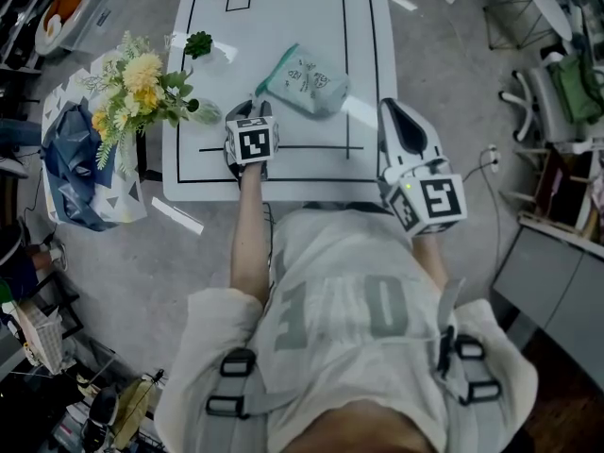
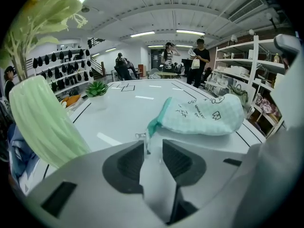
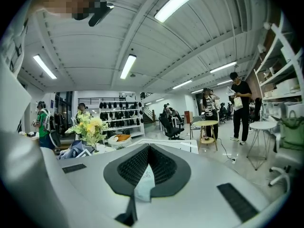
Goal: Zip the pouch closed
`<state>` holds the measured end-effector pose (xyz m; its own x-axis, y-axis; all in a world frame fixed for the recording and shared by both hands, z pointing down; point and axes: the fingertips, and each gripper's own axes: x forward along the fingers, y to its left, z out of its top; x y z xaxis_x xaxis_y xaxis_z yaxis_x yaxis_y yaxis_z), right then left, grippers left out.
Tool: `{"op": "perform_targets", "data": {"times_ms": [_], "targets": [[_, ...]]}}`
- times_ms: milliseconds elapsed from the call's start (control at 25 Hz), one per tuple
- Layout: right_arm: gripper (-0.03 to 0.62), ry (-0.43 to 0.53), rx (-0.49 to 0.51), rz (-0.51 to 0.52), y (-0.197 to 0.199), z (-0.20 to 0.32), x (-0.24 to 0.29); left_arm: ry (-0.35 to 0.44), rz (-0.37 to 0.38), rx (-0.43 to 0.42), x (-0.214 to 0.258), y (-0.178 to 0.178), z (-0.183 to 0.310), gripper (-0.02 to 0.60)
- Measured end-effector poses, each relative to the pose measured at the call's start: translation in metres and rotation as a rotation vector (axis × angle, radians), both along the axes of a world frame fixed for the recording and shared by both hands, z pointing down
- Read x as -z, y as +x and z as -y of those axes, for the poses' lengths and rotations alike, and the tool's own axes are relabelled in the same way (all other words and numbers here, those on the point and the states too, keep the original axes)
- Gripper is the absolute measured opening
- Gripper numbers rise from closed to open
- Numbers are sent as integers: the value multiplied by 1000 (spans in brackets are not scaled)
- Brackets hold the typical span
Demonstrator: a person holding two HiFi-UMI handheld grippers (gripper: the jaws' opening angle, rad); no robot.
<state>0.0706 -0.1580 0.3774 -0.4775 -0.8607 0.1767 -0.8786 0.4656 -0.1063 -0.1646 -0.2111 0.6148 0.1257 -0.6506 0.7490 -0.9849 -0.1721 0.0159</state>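
A pale mint checked pouch (image 1: 307, 81) lies on the white table (image 1: 283, 17), its teal zip end toward the near left. In the left gripper view the pouch (image 2: 204, 115) lies just ahead, and its teal end with the small metal zip pull (image 2: 139, 136) sits at the mouth of the jaws. My left gripper (image 1: 253, 111) (image 2: 153, 141) stands open, a gap showing between its dark pads. My right gripper (image 1: 394, 111) (image 3: 148, 148) hovers at the table's near right corner, shut on nothing, pointing out over the room.
A bunch of yellow and white flowers (image 1: 142, 88) stands off the table's left edge, its pale green stem (image 2: 42, 122) close beside my left gripper. A small green plant (image 1: 198, 43) sits at the table's left edge. Shelves and chairs (image 1: 557, 83) stand to the right.
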Motion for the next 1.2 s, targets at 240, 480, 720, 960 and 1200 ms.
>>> {"op": "perform_targets", "data": {"times_ms": [240, 480, 720, 960, 1200], "targets": [[8, -6, 5, -5, -1, 0, -2, -13, -12, -30, 0, 1, 3, 114], [8, -11, 13, -14, -2, -2, -2, -20, -27, -12, -1, -2, 8, 93], [8, -15, 20, -19, -2, -5, -4, -32, -28, 11, 1, -5, 10, 28], [8, -11, 19, -21, -1, -5, -4, -34, -26, 25, 0, -7, 10, 20], [8, -7, 5, -24, 4, -5, -1, 4, 3, 25, 7, -12, 13, 17]]}}
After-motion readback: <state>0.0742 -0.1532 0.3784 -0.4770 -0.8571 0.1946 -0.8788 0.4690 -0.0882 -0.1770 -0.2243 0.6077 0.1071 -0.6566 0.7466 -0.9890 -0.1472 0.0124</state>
